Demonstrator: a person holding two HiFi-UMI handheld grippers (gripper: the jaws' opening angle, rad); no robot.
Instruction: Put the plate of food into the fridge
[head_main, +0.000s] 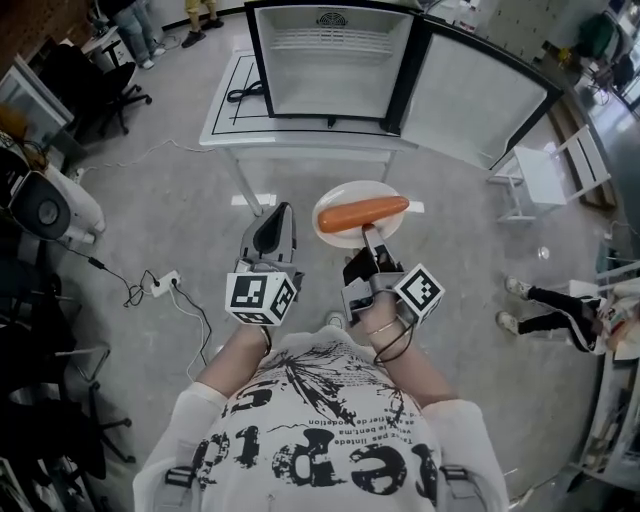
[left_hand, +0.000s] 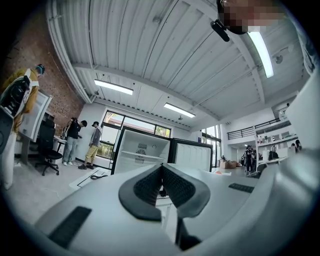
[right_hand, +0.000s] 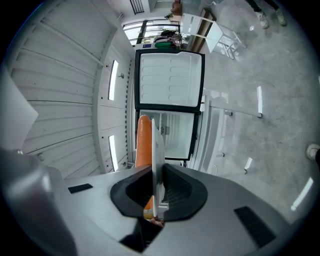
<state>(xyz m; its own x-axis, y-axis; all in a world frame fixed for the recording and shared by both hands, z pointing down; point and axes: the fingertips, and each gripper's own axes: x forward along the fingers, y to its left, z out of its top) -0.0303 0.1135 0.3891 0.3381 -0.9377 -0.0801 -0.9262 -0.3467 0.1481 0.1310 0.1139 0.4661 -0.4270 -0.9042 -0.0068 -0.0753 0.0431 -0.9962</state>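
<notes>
Fridge (head_main: 330, 60) ahead, right tongs (right_hand: 156, 192) pinching plate (head_main: 350, 195), left tongs (left_hand: 161, 175) closed

Workshop, grey floor (head_main: 170, 200), ribbed white ceiling (left_hand: 150, 45).
White table (head_main: 300, 143) ahead, white chair (head_main: 545, 175) right, black office chair (head_main: 105, 85) left; brick wall (left_hand: 55, 85), strip lights (left_hand: 113, 86), windows (left_hand: 114, 120).

Indoor, bright and even. Source: ceiling strip lamps (left_hand: 114, 86) overhead, plus daylight from far windows (left_hand: 131, 121). Shadows soft and faint; lamp glare streaks on the glossy floor (head_main: 180, 200). Open fridge (head_main: 330, 75) interior near blown-out white. Strong fisheye bowing at all edges; black corners in both gripper views. Nearest foreground slightly soft, far scene sharp.
</notes>
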